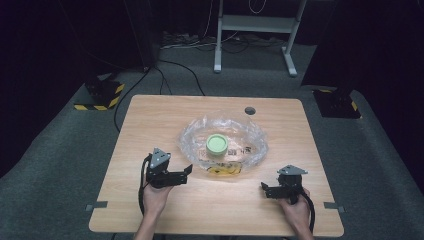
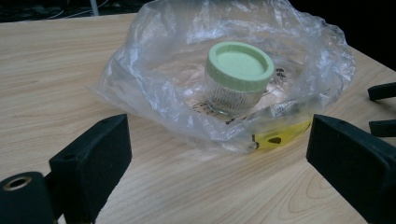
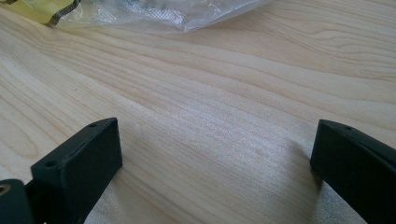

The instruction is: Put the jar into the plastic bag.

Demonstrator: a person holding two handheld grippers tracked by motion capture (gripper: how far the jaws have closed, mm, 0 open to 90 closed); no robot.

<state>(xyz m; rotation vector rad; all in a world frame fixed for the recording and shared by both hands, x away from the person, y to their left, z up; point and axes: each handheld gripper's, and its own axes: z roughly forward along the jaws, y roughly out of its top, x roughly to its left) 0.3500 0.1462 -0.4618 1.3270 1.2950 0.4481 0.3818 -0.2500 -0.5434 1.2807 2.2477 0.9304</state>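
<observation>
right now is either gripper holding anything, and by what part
Nothing is held. The left gripper and right gripper are both open, short of the plastic bag.

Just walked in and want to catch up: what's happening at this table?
A person sits at a wooden table holding a pair of tongs in each hand. In the middle lies a crumpled clear plastic bag with a small jar capped by a green lid standing inside it. The left tongs and right tongs are both open, resting near the bag's front edge, touching nothing yet.
</observation>
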